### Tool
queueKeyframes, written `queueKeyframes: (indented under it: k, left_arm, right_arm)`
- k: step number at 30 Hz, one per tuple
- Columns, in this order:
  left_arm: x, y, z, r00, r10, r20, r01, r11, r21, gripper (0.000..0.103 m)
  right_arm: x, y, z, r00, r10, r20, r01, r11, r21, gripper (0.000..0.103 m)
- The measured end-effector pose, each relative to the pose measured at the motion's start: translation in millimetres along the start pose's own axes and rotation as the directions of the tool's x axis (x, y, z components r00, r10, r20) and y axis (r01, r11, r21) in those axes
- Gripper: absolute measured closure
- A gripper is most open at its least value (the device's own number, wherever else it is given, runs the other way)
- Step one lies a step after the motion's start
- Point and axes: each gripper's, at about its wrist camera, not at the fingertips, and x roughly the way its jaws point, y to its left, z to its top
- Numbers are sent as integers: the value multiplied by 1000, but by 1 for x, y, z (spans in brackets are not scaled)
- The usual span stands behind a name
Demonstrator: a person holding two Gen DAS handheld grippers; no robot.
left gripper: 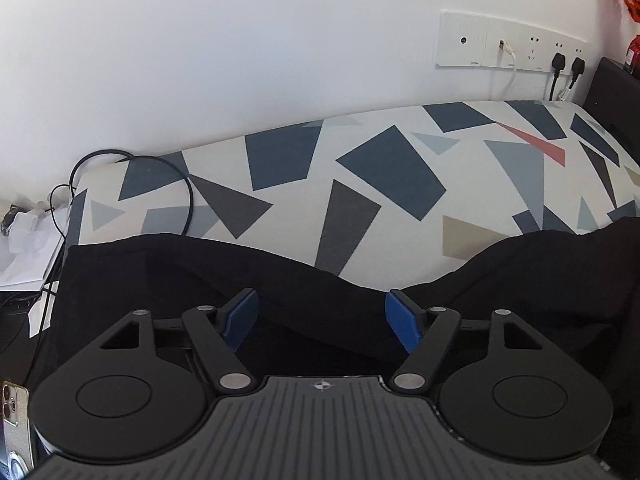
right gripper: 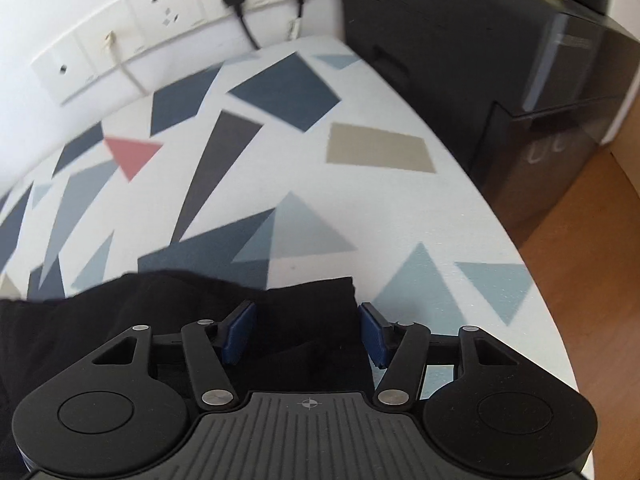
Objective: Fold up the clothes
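In the left wrist view, the left hand-held gripper point(left gripper: 322, 316) points down at a black garment point(left gripper: 168, 280) that lies across the near part of the table point(left gripper: 400, 240). Its blue pads point(left gripper: 404, 320) stand wide apart with cloth below and between them but not pinched, so it is open and holds nothing. The garment's far edge dips between two raised parts, so the cloth is not yet flat. The step in hand appears to be positioning for a grasp; the next move probably calls for lowering the pads onto an edge and closing them. The table carries a cover printed with blue, grey, beige and red shapes. A black cable point(left gripper: 176, 176) loops over its left end, a socket strip point(left gripper: 508, 44) sits on the white wall, and a phone point(left gripper: 14, 412) lies at lower left. In the right wrist view, the right hand-held gripper point(right gripper: 307, 330) is also open, over the garment's squared corner, which lies between the pads ungripped. The view is slightly blurred. A dark cabinet point(right gripper: 460, 40) stands just beyond the table, beside wooden floor point(right gripper: 592, 280).
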Motion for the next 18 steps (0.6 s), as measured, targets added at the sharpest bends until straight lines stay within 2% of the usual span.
queueKeyframes:
  k: [3,5,7,8,10,11,13,15,18]
  left_arm:
    - [-1,7,-4,1000,12,-4,-11,1000,13,27]
    - [2,12,-7,1000,18,-19,-18,1000,5,27]
    - [8,16,-8,999,2,-39,-3,1000,-23,27]
    - [10,17,-9,999,-3,-48,2,1000,-32,27]
    - [13,16,-10,999,1,-53,-2,1000,-28,27]
    - [14,15,-10,999,6,-50,-7,1000,-25,27]
    - [15,13,-7,999,7,-43,-9,1000,-29,27]
    - [17,13,-4,999,5,-32,-5,1000,-25,27]
    - [17,13,2,1000,6,-12,-6,1000,-9,27]
  right_arm:
    - [3,7,3,1000,14,-25,-15,999,-35,40]
    - [4,12,3,999,25,-27,-27,998,-62,40]
    - [5,19,2,1000,19,-10,-20,994,-108,44]
    - [5,22,2,1000,15,-2,-16,991,-130,48]
    - [-1,27,5,998,-24,53,32,988,-151,68]
    - [-5,30,7,995,-49,87,62,986,-155,98]
    - [-15,29,14,984,-79,160,103,984,-146,97]
    - [-20,25,19,966,-144,216,177,974,-143,97]
    - [-20,5,25,945,-228,234,245,968,-49,97]
